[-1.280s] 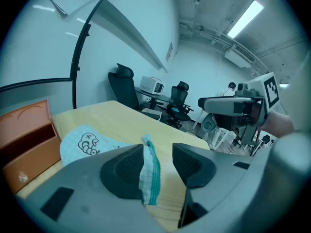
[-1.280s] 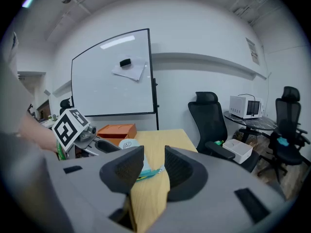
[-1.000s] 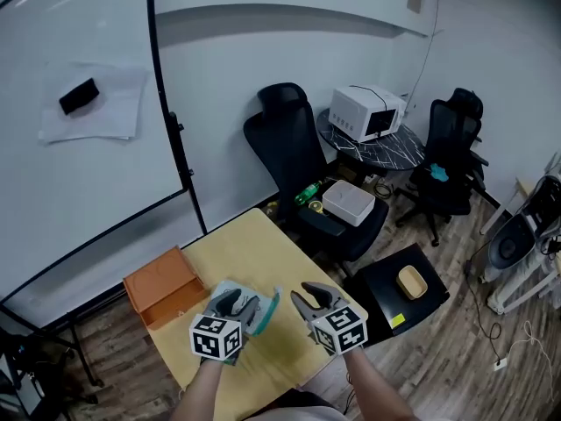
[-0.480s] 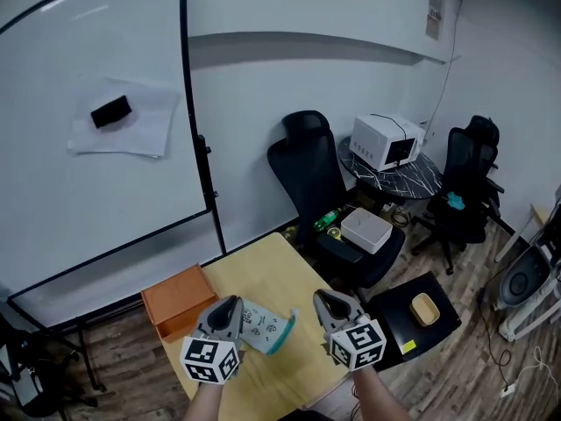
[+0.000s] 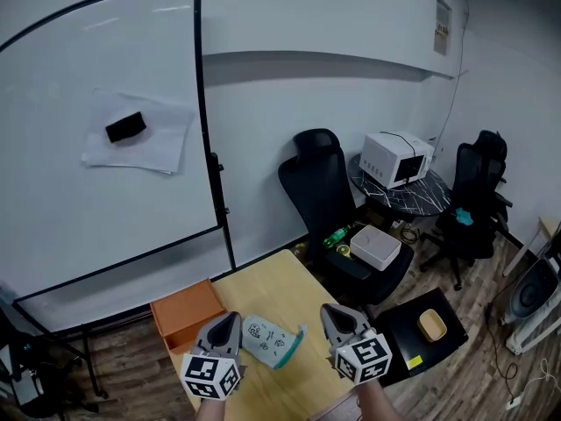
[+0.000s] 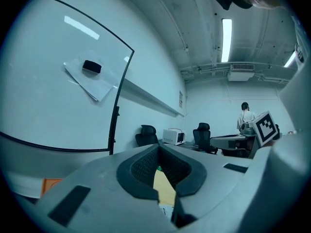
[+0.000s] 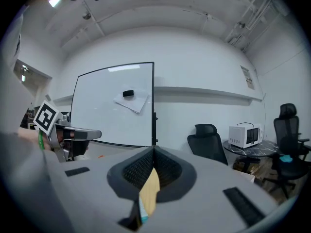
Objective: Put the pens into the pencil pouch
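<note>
The pencil pouch (image 5: 270,341), pale with small prints and a teal zip edge, lies flat on the wooden table (image 5: 263,289). No pen shows in any view. My left gripper (image 5: 226,321) hovers just left of the pouch; its jaws have just been closing and now stand shut with nothing between them (image 6: 158,147). My right gripper (image 5: 334,313) hovers to the pouch's right, shut and empty (image 7: 153,149). Both point level, away from me, over the table.
An open orange box (image 5: 184,309) sits at the table's back left corner. A whiteboard (image 5: 105,130) stands behind, a black office chair (image 5: 323,175) at the far table edge. A microwave (image 5: 399,158) and a low black stand (image 5: 428,330) are at right.
The left gripper was open at the pouch; it has let go, shut and lifted. The pouch now lies on the table between the grippers. Both grippers have risen.
</note>
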### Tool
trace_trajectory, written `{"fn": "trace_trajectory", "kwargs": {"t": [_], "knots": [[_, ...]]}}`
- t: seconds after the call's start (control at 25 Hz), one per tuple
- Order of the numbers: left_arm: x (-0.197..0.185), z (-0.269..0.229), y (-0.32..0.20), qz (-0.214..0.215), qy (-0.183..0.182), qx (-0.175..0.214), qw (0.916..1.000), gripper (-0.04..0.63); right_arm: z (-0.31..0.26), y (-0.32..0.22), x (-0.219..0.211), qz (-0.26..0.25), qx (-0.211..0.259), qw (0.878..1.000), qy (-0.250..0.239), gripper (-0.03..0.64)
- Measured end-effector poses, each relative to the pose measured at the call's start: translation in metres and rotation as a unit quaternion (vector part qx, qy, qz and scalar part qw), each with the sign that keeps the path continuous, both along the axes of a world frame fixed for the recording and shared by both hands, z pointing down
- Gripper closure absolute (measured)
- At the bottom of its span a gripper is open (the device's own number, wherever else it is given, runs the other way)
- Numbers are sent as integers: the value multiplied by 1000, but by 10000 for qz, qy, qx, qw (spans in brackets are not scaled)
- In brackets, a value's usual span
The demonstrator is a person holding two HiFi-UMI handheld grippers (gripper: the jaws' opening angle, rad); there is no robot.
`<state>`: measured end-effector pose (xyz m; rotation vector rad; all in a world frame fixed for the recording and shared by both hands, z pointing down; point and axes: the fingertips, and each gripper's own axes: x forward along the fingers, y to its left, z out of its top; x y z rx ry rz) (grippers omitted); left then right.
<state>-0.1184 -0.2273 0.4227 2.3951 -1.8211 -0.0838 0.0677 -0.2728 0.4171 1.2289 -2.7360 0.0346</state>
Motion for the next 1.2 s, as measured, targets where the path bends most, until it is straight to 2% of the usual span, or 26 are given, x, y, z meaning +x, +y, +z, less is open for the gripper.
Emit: {"fn": "trace_trajectory", "kwargs": {"t": [0.44,0.92,1.2], "knots": [[-8,2,-1,-113,19,-80,9999,581,-1,4,-11,-238,31,9997,36,617],[-4,3,-1,-53,-14,-145,9999,581,-4,2,-12,-275,65,9996,48,617],[1,-4,-1,-14,-171,-91,9998,581,-6,3,-13,-271,129,9995,56,617]]}}
